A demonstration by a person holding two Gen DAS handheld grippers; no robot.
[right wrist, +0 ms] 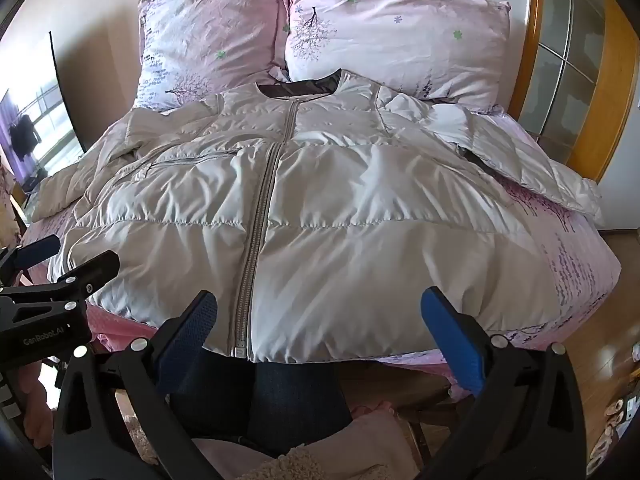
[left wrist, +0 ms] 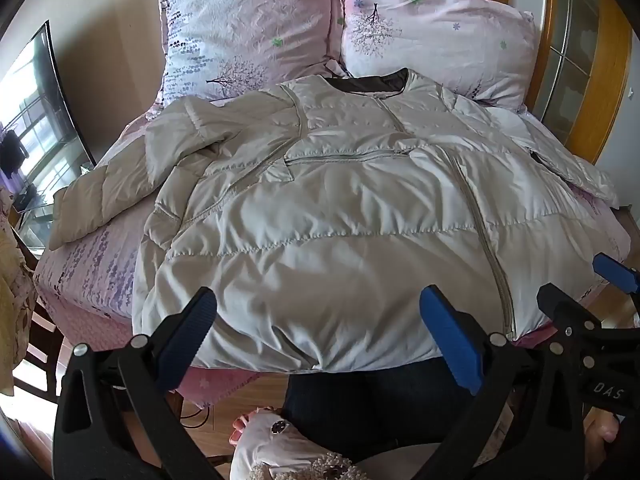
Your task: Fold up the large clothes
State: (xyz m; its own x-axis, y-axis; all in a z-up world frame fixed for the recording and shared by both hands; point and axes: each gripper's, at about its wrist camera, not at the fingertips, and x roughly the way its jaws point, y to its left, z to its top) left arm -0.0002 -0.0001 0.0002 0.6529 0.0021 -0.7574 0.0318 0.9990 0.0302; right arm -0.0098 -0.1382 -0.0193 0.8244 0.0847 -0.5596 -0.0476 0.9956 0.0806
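A pale beige puffer jacket (left wrist: 320, 208) (right wrist: 340, 208) lies front up and zipped on the bed, with its dark-lined collar toward the pillows and its hem at the near edge. One sleeve bends out to the left and the other trails off to the right. My left gripper (left wrist: 320, 336) hovers open over the hem with nothing between its blue pads, left of the zipper. My right gripper (right wrist: 320, 336) is open too, just right of the zipper's lower end. Each gripper shows at the edge of the other's view: right (left wrist: 588, 290), left (right wrist: 66, 260).
The bed has a pink floral sheet (left wrist: 88, 272) (right wrist: 580, 272) and two matching pillows (left wrist: 248, 28) (left wrist: 436, 36) at its head. A dark screen (left wrist: 32, 120) stands at the left and a wood-framed glass door (left wrist: 580, 80) at the right. The person's dark-trousered legs (right wrist: 280, 400) are below the hem.
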